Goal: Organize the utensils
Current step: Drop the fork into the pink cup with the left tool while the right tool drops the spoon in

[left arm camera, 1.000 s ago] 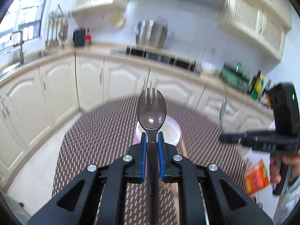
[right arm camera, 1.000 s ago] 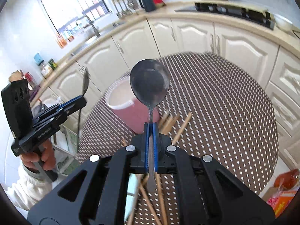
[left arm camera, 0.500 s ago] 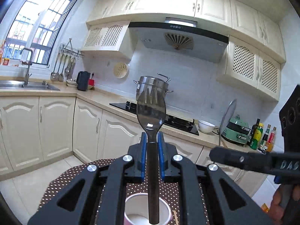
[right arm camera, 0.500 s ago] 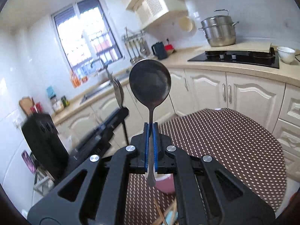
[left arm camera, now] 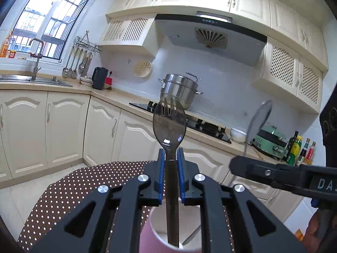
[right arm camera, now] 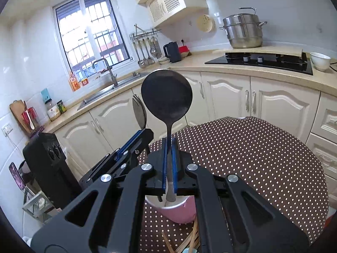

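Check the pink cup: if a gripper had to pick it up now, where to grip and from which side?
Grip the pink cup low on its side wall, coming in level from the open table side on the right. It stands upright, and both held handles, the spork and the round spoon, hang in its mouth, so the rim and top approach look blocked.

Glossy metal spork (left arm camera: 169,124), dull metal spoon (right arm camera: 166,99), dotted cloth tablecloth (right arm camera: 252,151).

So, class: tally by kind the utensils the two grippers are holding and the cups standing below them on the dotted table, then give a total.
Sporks: 1, the spork in the left gripper
Spoons: 1, the spoon in the right gripper
Cups: 1, the pink cup
Total: 3
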A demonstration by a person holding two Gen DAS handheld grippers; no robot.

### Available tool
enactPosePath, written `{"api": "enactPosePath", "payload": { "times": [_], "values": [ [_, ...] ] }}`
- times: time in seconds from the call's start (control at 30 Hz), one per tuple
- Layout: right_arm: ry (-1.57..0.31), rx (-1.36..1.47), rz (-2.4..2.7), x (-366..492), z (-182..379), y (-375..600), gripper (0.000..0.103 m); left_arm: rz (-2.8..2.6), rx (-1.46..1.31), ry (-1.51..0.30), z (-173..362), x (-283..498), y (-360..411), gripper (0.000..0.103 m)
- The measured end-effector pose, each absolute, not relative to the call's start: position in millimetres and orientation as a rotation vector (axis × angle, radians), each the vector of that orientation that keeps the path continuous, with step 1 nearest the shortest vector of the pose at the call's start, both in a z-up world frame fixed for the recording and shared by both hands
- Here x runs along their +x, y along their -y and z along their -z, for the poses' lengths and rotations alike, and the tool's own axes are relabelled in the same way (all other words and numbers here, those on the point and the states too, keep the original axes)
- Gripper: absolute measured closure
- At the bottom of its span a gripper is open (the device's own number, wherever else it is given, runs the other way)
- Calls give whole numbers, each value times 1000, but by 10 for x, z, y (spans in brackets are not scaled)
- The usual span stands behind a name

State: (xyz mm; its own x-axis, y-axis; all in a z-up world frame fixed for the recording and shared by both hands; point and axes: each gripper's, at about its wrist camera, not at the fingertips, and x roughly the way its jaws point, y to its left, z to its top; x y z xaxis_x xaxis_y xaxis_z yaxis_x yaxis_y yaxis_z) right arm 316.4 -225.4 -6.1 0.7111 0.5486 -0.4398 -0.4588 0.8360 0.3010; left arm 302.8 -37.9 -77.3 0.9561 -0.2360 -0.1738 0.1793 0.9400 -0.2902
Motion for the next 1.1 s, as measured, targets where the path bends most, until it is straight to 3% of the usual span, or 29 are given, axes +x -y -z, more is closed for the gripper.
{"api": "enactPosePath", "payload": {
  "times": [0.1, 0.2, 0.63, 0.83, 1.1],
  "values": [
    [-546, 164, -560, 3128, 132, 2232, 98, 229, -278, -224, 804, 2987, 380, 91],
    [-538, 147, -549, 3095, 165, 2215, 98, 227, -289, -228, 808, 2940, 348, 78],
    [-560, 155, -510, 3069, 313, 2241, 98, 261, -318, -242, 744, 2694, 191, 40],
    [-564, 151, -504, 3054, 312, 2236, 98, 252, -297, -247, 715, 2576, 157, 31],
    [-585, 162, -500, 3039, 363, 2250, 96, 198, -310, -266, 650, 2406, 42, 26]
  ]
}}
